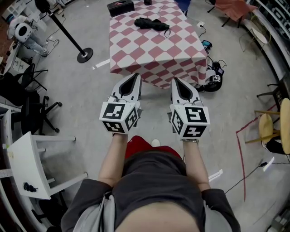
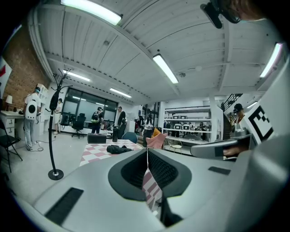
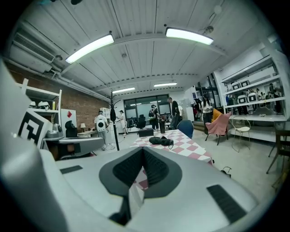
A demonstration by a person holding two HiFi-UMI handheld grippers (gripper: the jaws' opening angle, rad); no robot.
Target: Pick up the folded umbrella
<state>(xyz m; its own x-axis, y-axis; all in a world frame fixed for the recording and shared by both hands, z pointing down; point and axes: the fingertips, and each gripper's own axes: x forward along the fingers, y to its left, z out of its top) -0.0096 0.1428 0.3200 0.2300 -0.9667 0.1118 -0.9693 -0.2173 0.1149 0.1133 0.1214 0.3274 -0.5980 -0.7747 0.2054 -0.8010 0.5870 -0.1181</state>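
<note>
1. Head view showed the umbrella (image 1: pixel 152 23) lying flat on the far half of the checked table (image 1: pixel 154 54). Its long axis ran left to right, across the line your grippers pointed along. Its right end sat slightly nearer you, with a thin strap loop trailing there.
2. The umbrella lay well ahead of both grippers, roughly centred between them, with the table's near half in between. You held your left gripper (image 1: pixel 136 75) and right gripper (image 1: pixel 175 79) over the floor, short of the table's near edge and touching nothing.
3. Both gripper views showed the jaws pressed together at the tips, with nothing held.
4. The umbrella was black, folded short, with its fabric bunched and rumpled. A black box (image 1: pixel 120 7) sat near it at the table's far-left corner.
</note>
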